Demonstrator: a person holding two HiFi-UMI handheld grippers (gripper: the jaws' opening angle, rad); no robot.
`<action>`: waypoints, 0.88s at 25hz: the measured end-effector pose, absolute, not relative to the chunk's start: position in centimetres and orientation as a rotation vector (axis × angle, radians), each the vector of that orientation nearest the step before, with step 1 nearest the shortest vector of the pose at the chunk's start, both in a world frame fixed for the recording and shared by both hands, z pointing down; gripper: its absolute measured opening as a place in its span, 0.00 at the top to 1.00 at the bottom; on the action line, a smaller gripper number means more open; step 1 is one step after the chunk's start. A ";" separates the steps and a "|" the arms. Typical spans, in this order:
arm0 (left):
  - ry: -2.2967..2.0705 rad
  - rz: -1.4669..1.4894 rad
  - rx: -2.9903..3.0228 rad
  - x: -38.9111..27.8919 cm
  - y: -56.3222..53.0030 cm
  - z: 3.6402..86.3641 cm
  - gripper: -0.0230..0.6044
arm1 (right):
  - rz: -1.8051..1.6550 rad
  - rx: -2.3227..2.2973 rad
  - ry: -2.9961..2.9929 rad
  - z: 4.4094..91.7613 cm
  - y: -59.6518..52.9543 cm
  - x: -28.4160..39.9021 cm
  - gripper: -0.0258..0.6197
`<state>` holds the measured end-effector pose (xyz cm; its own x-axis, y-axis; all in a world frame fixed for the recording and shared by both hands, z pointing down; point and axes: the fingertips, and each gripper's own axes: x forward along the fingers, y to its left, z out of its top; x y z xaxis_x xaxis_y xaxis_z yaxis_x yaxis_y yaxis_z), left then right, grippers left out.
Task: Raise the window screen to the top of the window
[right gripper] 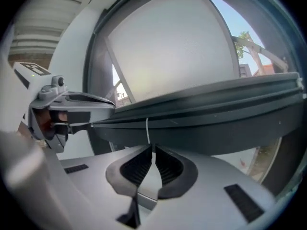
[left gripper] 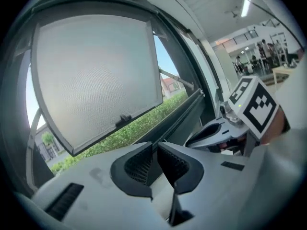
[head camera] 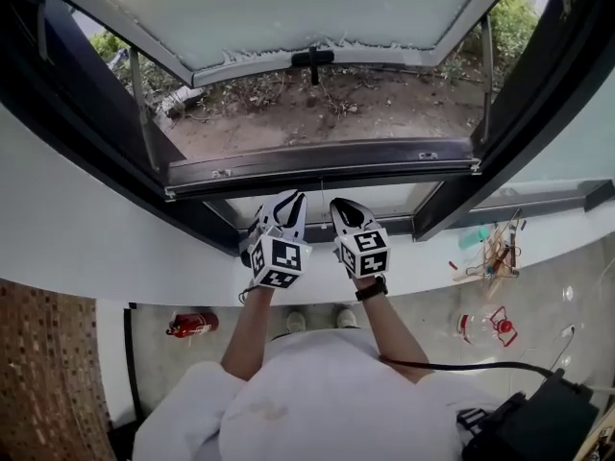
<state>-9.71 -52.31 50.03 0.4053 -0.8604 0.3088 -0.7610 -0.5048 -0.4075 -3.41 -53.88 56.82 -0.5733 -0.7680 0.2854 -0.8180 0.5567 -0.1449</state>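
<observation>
Daylight fills a white room where a person in a white top stands close against the window ledge (head camera: 96,243), both arms reaching forward at sill height. The left hand-held gripper (left gripper: 155,148) has its jaws drawn together to a sliver with nothing between them. The right hand-held gripper (right gripper: 152,150), just beside it, is closed tight as well. A thin white pull cord (right gripper: 147,131) hangs down to the right one's tips. It seems to run slightly to one side of the seam between the jaws, so I can't tell whether it is pinched or only brushing past. Holding both tools low and side by side under the middle of the frame makes sense, since that cord drops from the screen rail (head camera: 322,164), the dark bar of the window screen. The bar lies across the bottom of the opening, just above the ledge, so by my reading the lift to the top has not begun. I cannot make out any mesh above it. Beyond the bar, the frosted sash (head camera: 288,8) is propped outward with its handle (head camera: 312,59) at the lower edge, which leaves the opening free for the screen to travel. Bare ground (head camera: 317,109) and shrubs lie outside, and a red fire extinguisher (head camera: 192,326) rests on the floor below the ledge.
</observation>
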 end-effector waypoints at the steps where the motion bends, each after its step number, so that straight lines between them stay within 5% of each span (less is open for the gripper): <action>1: 1.393 -0.767 -2.425 -9.8 -52.5 49.9 0.94 | 0.405 1.372 -2.570 57.3 -54.4 -3.4 0.95; 7: 1.180 -1.005 -2.273 -9.3 -53.5 51.1 0.79 | 0.449 1.350 -2.495 59.9 -55.8 -4.4 0.79; 22: 0.969 -1.247 -2.067 -9.8 -55.6 54.3 0.77 | 0.576 1.301 -2.605 61.5 -57.2 -7.1 0.79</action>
<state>-9.79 -55.61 54.29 0.3153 -0.7965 0.5159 -0.3034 -0.5997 -0.7405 -7.08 -57.22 61.54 -0.6039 -0.7300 0.3199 -0.7968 0.5441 -0.2627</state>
